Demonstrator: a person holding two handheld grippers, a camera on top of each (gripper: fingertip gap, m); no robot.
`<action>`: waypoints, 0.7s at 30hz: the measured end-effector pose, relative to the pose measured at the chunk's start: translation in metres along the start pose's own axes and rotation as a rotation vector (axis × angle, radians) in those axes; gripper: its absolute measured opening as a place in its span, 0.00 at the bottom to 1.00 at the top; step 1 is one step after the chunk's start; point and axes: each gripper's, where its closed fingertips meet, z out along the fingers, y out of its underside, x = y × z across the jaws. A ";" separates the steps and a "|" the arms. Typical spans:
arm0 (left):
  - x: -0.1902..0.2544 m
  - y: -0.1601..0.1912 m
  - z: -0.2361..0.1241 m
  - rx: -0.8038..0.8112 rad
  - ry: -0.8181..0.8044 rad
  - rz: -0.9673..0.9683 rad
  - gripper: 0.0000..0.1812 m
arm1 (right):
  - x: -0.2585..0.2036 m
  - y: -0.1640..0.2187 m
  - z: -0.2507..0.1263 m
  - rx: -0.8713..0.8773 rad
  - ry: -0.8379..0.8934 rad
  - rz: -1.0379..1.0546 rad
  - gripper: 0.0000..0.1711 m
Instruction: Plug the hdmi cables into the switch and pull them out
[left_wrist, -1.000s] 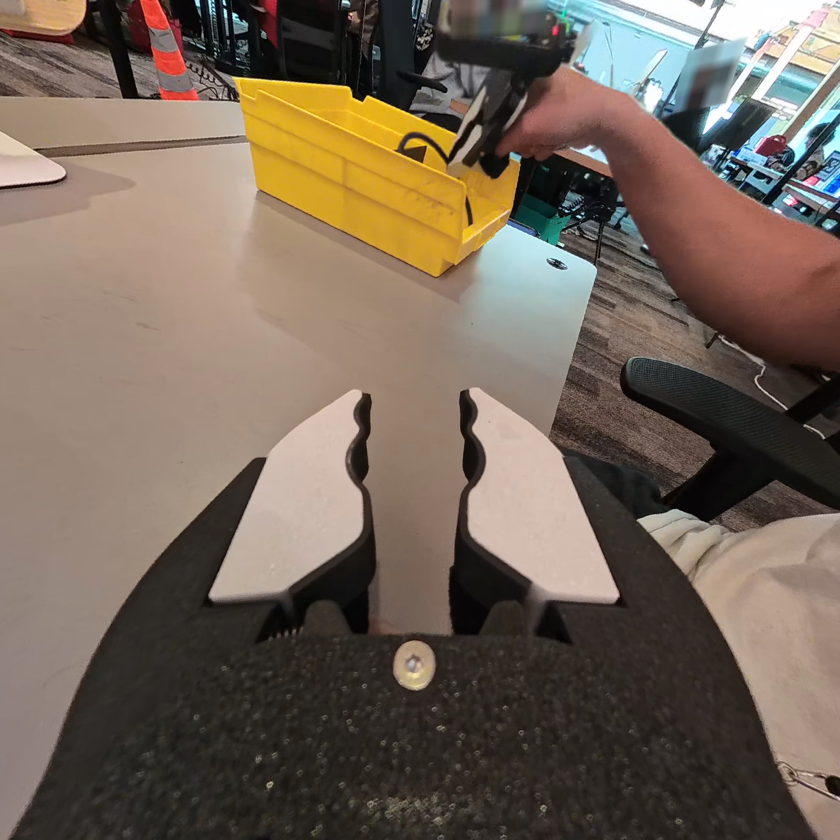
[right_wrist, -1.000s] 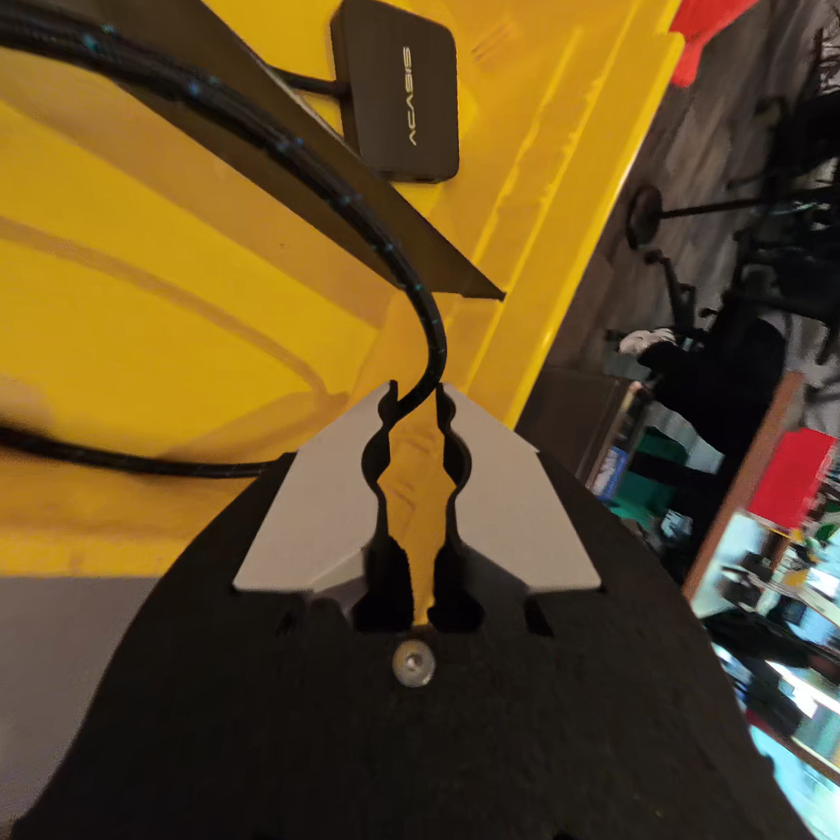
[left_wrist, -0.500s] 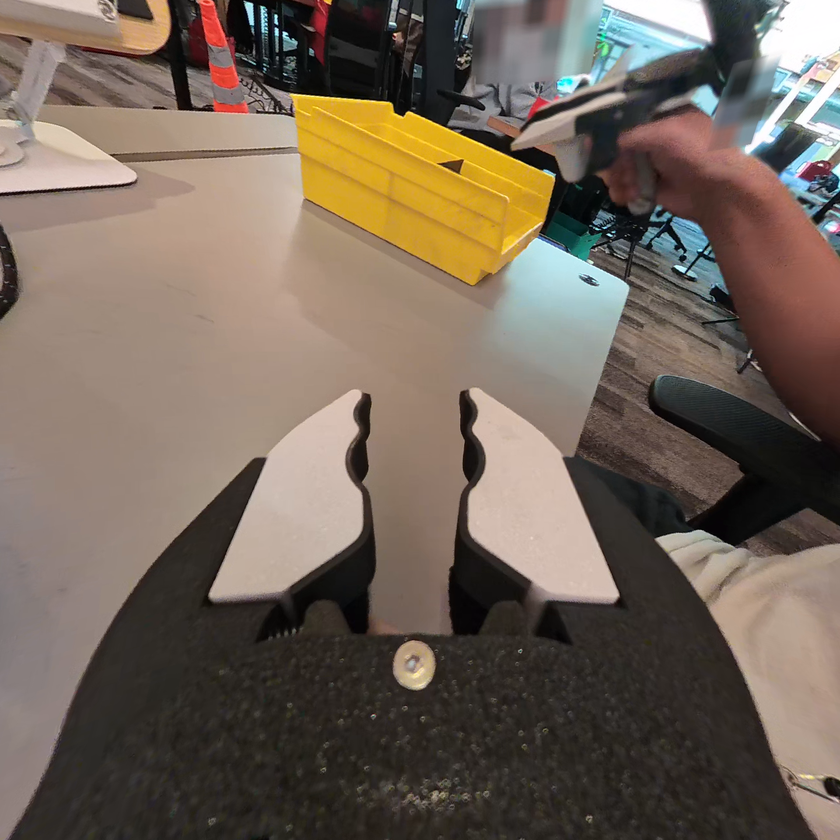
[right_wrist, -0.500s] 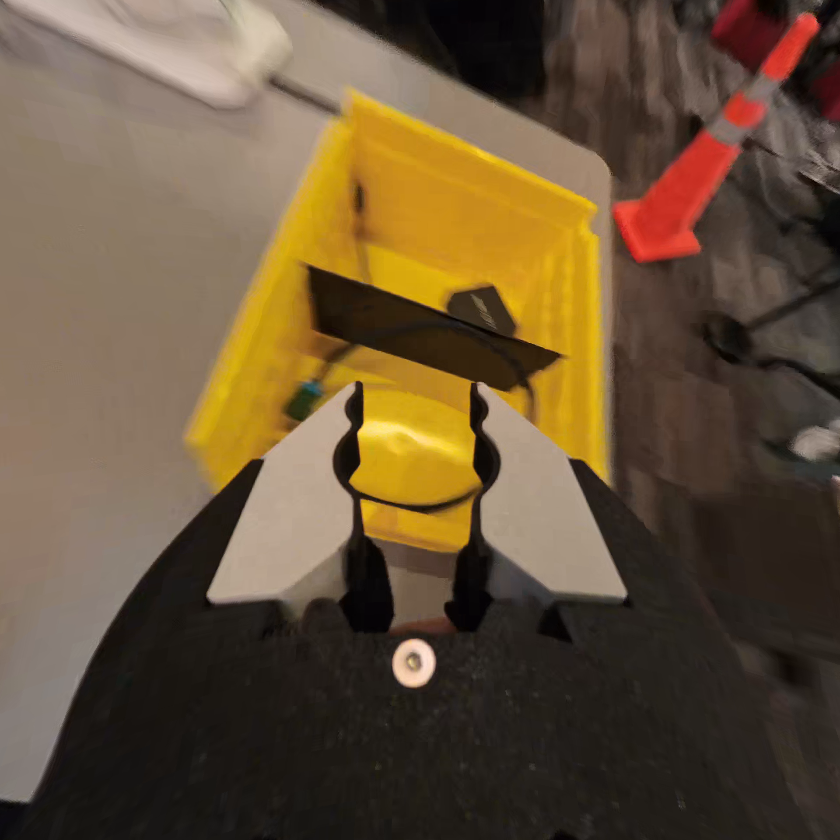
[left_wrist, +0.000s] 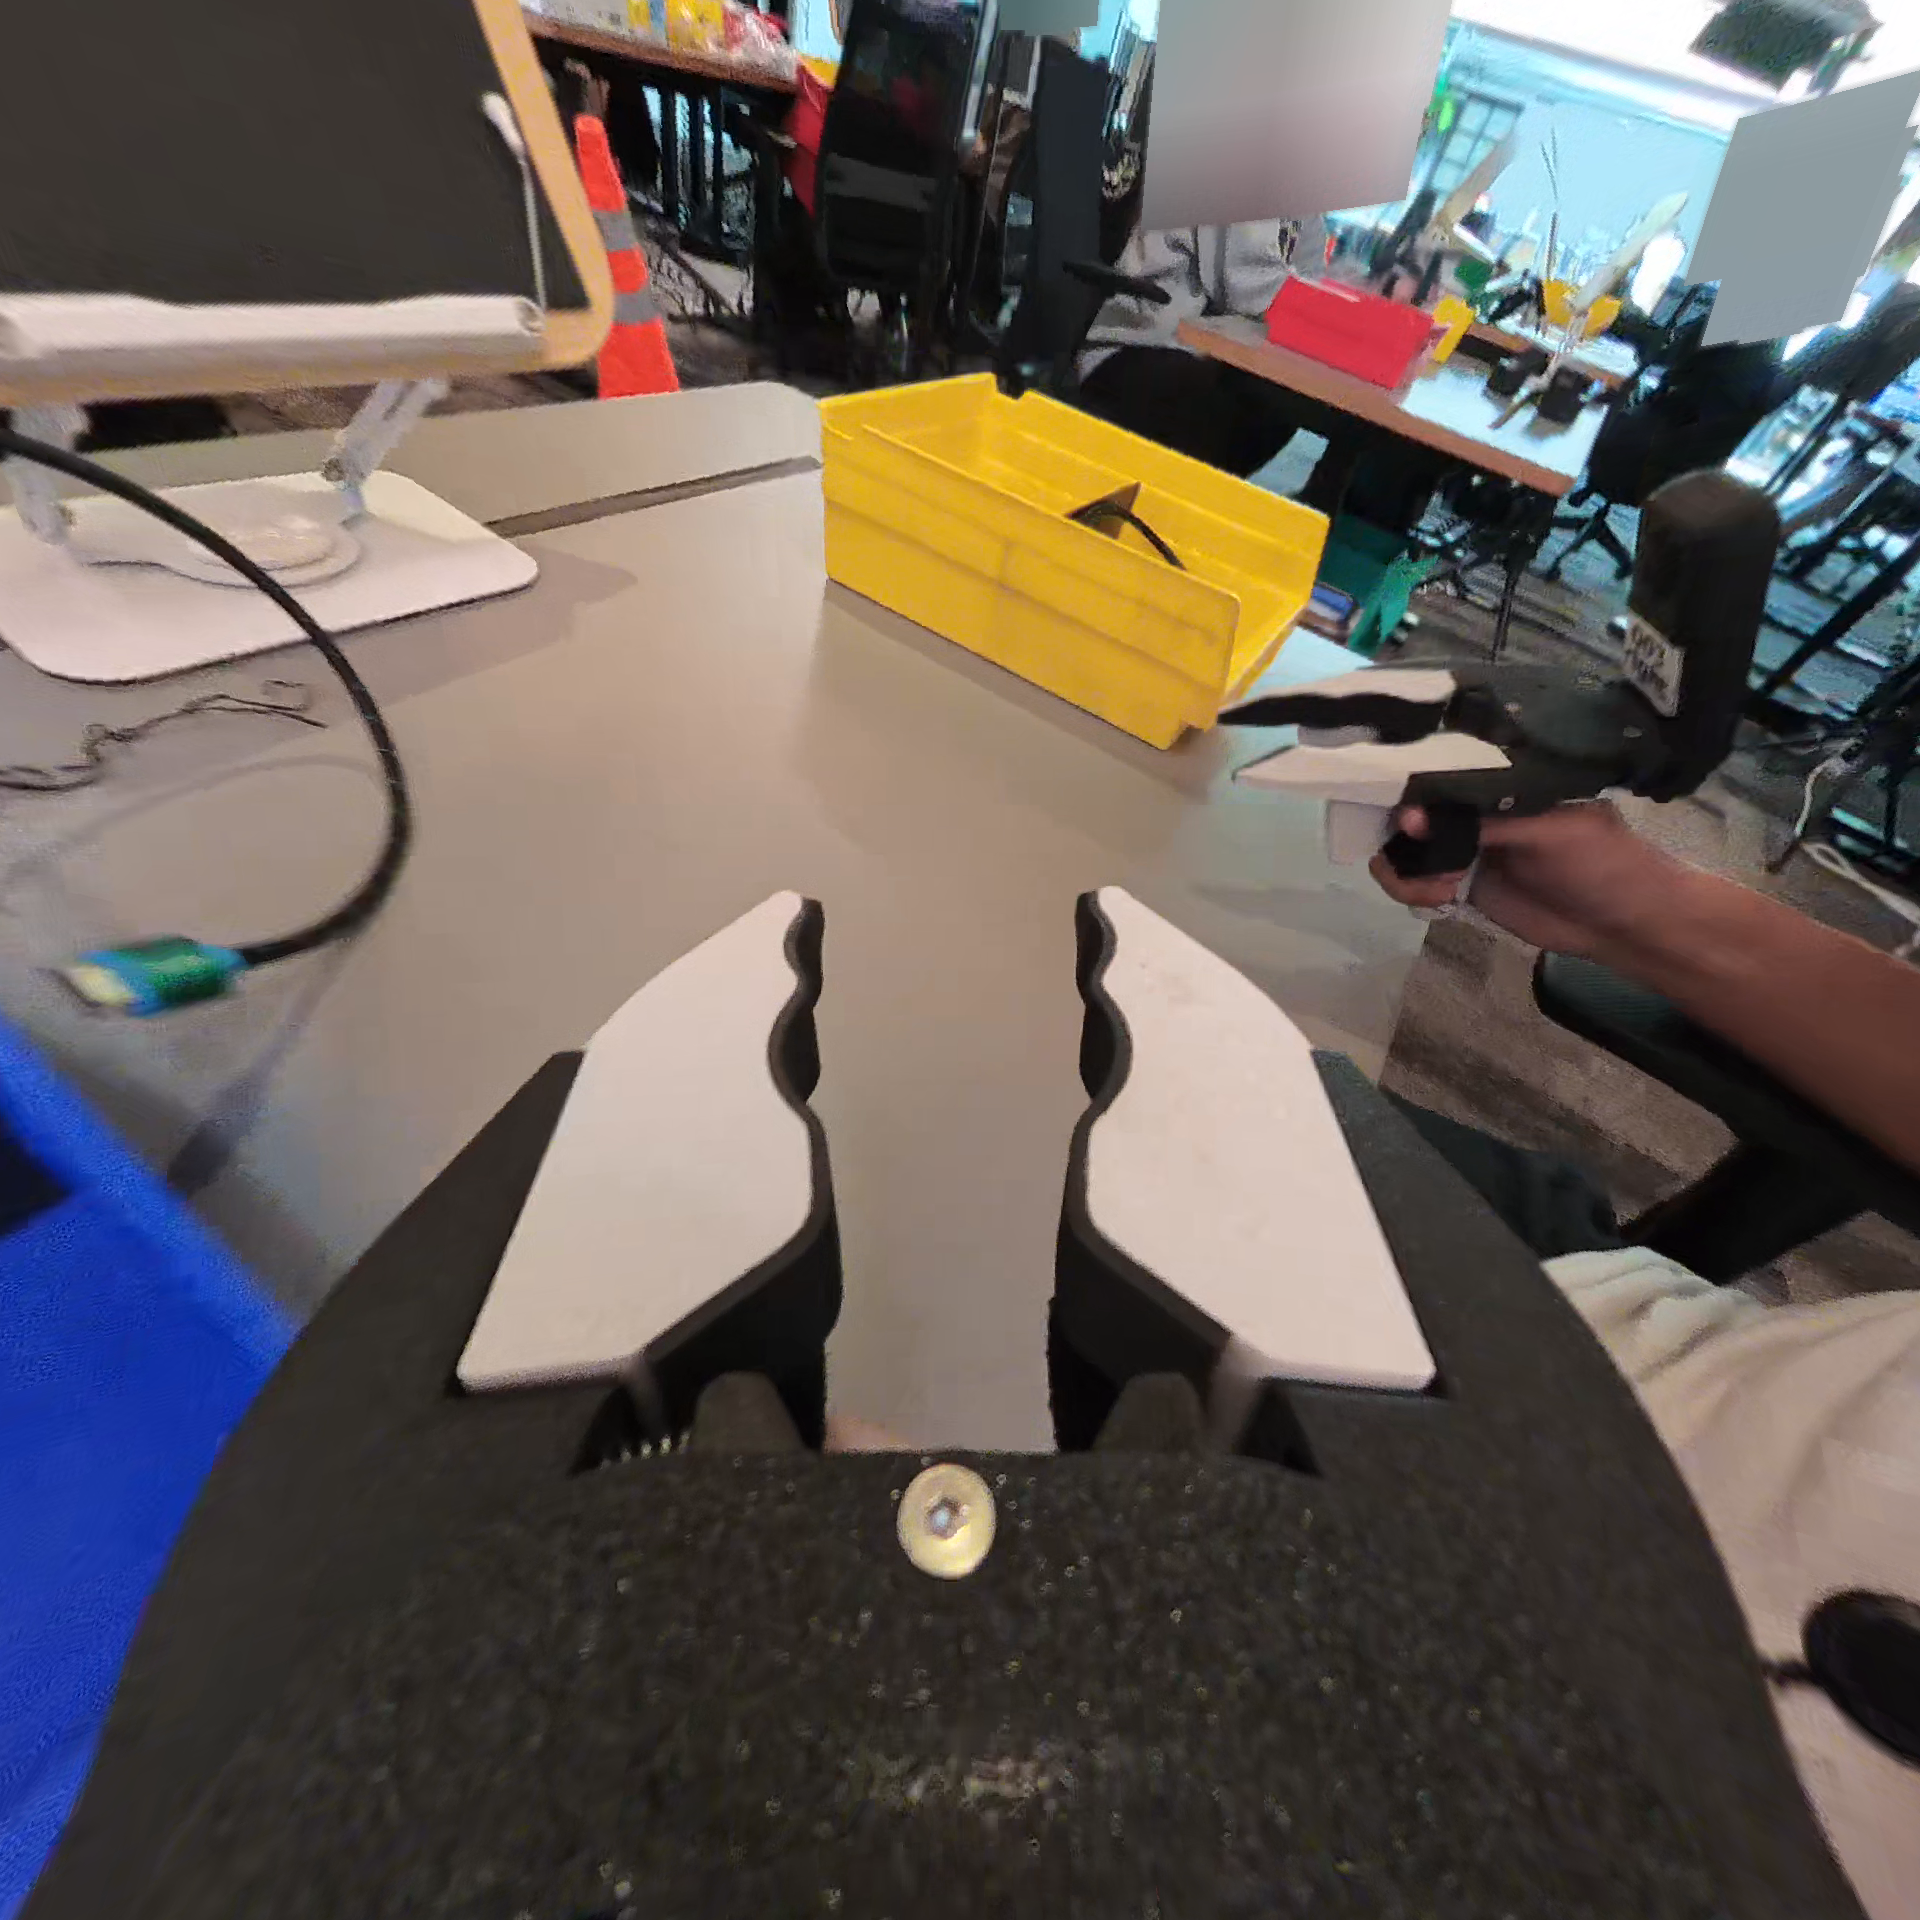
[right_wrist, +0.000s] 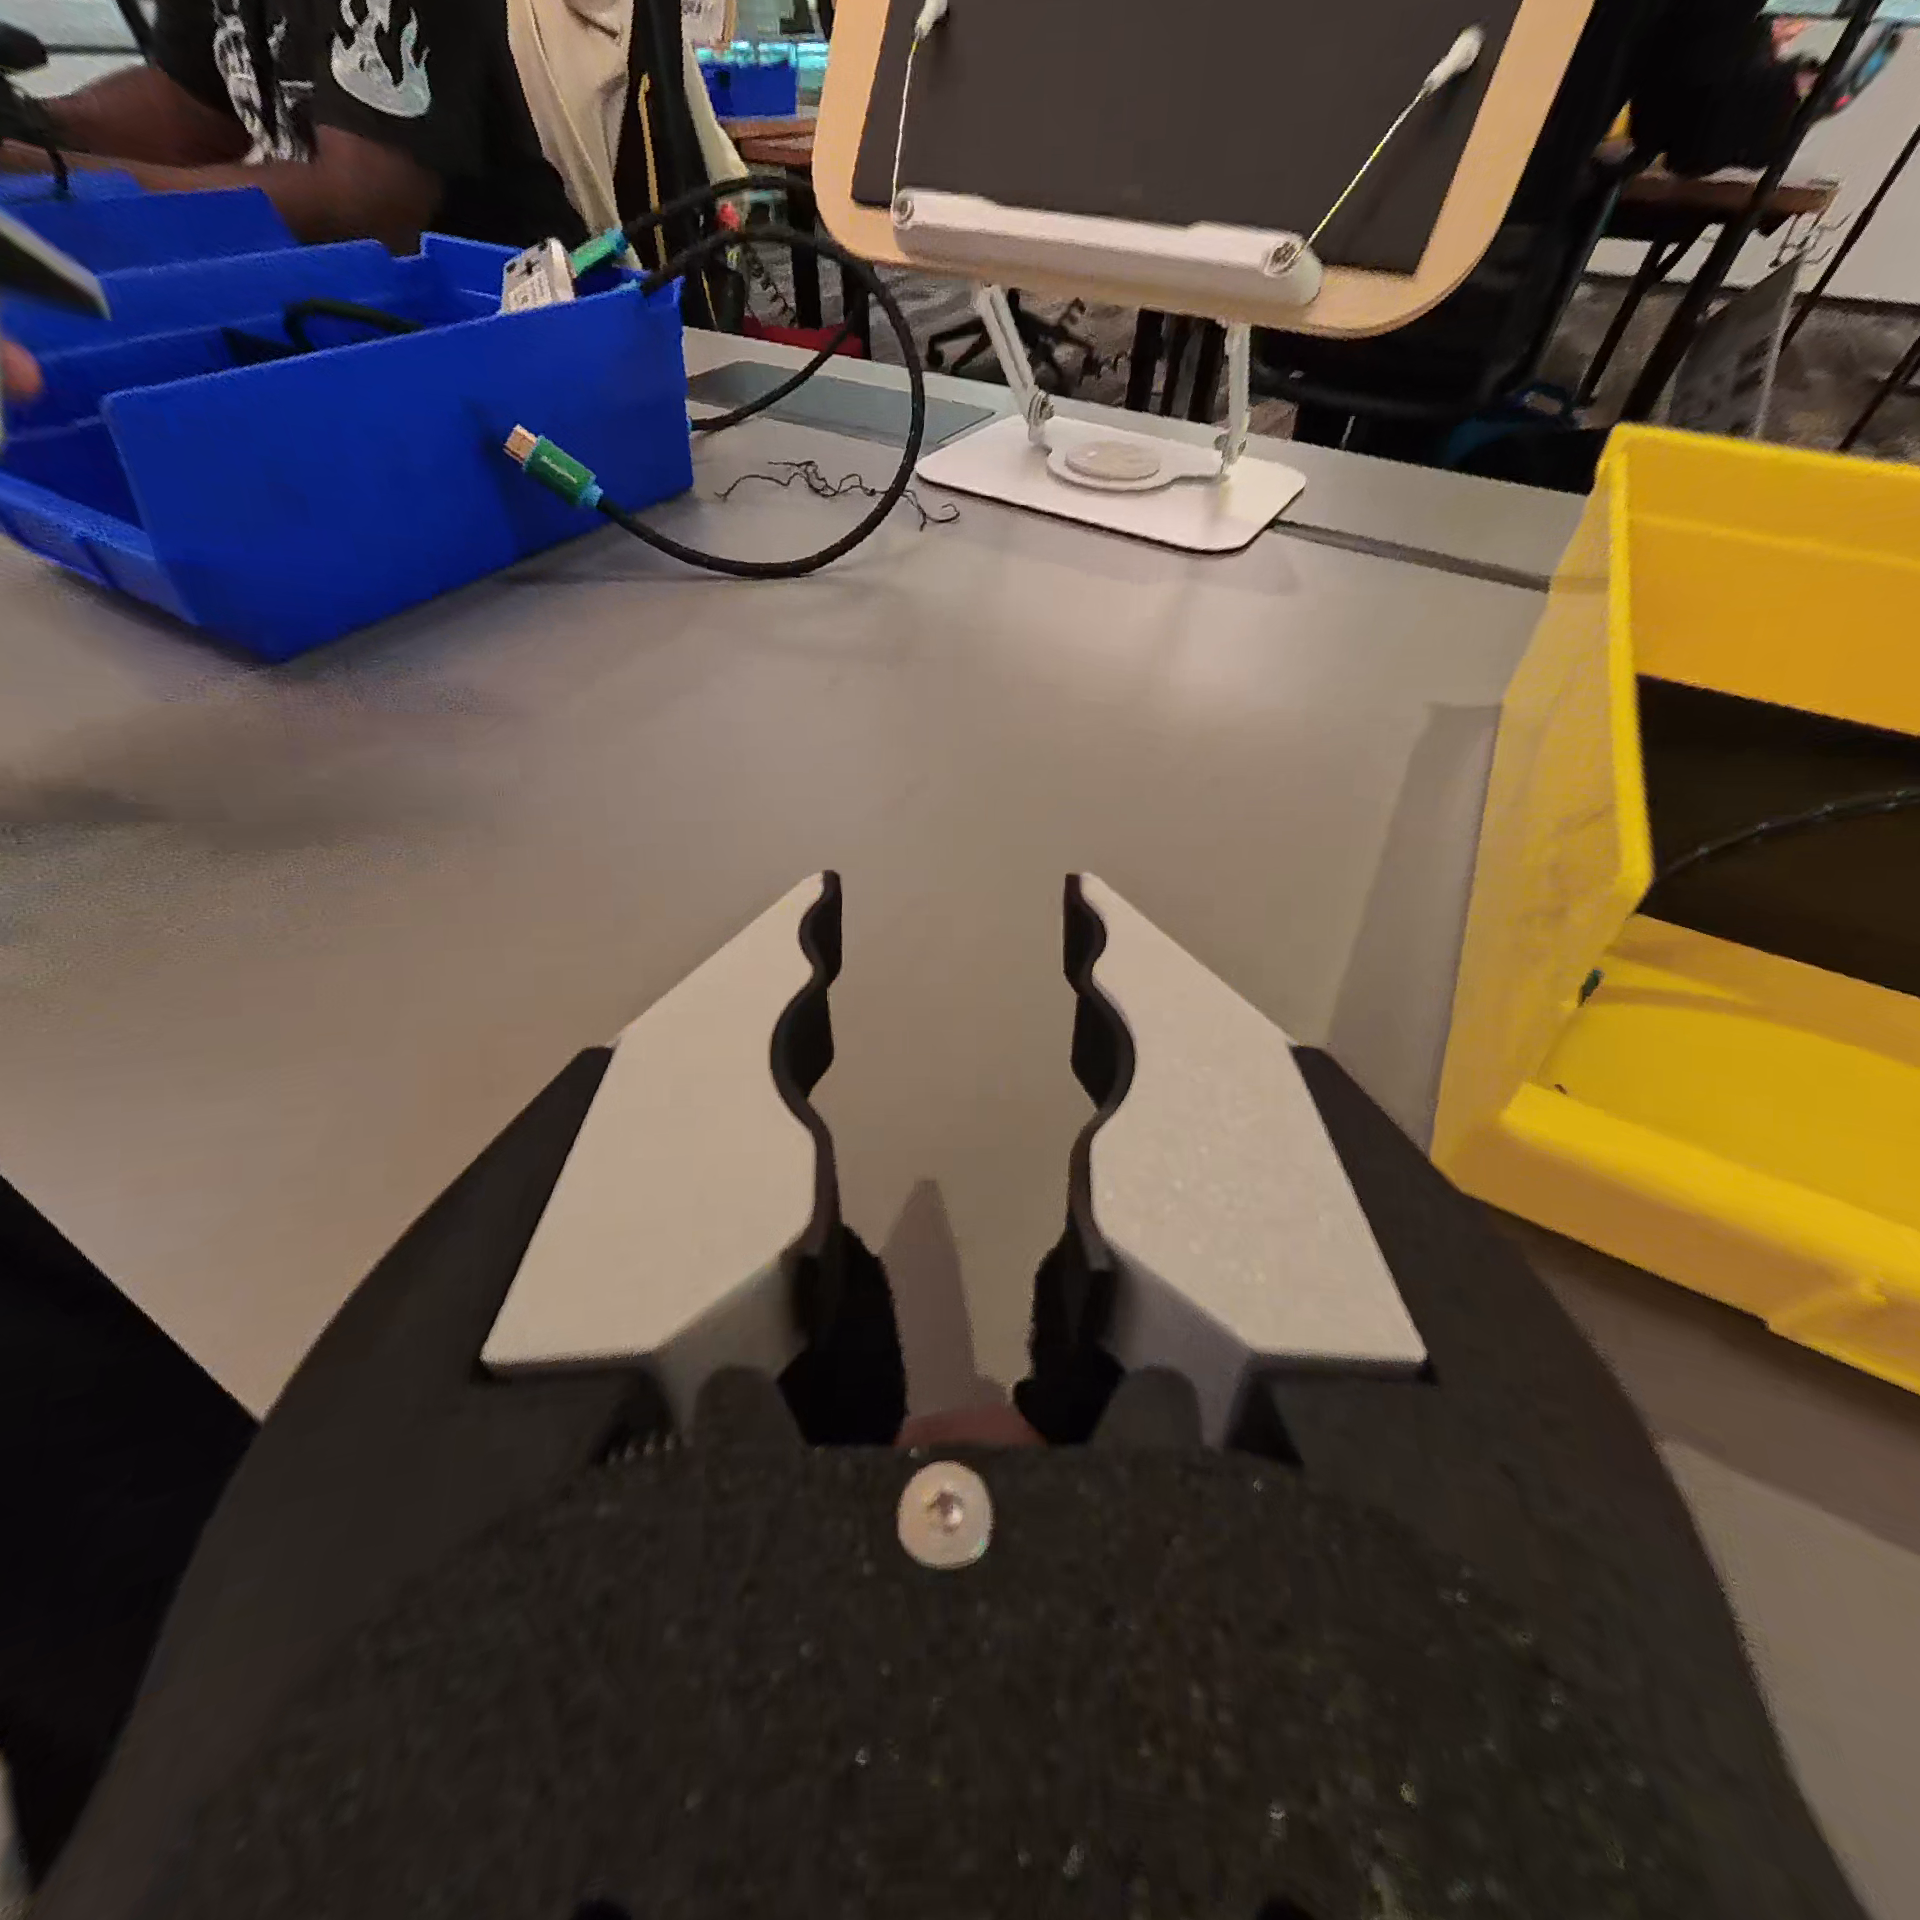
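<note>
A black braided HDMI cable (right_wrist: 902, 416) with a green plug (right_wrist: 556, 468) hangs out of the blue bin (right_wrist: 364, 488) onto the grey table (right_wrist: 935, 707). The same plug (left_wrist: 156, 971) lies at the left in the left wrist view. Another black cable (left_wrist: 1138, 525) sits in the yellow bin (left_wrist: 1039, 582), and it also shows in the right wrist view (right_wrist: 1766, 831). The switch is hidden. My left gripper (left_wrist: 945, 914) is open and empty over the table. My right gripper (right_wrist: 951, 894) is open and empty, beside the yellow bin (right_wrist: 1558, 831). The left wrist view also shows it (left_wrist: 1236, 746).
A tablet on a white stand (right_wrist: 1122, 478) is at the back of the table. A small white device (right_wrist: 535, 275) and a second green plug (right_wrist: 597, 249) rest on the blue bin's rim. Loose black thread (right_wrist: 831, 488) lies near the stand. A person stands behind the blue bin. There is about 25 centimetres between the tips of the two grippers.
My right gripper let go of the cable in the yellow bin, opened, pulled out and swung down beside the bin to face the table. The left wrist view turned left.
</note>
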 end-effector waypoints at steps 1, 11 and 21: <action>-0.013 -0.010 -0.009 -0.035 0.018 0.015 0.26 | -0.001 0.003 0.001 -0.011 -0.008 0.004 0.25; -0.304 -0.006 -0.042 -0.724 -0.370 0.098 0.29 | 0.005 0.006 -0.003 -0.021 -0.084 0.155 0.20; -0.338 0.058 -0.012 -1.023 -0.273 0.189 0.22 | 0.020 0.010 -0.008 -0.024 -0.061 0.184 0.20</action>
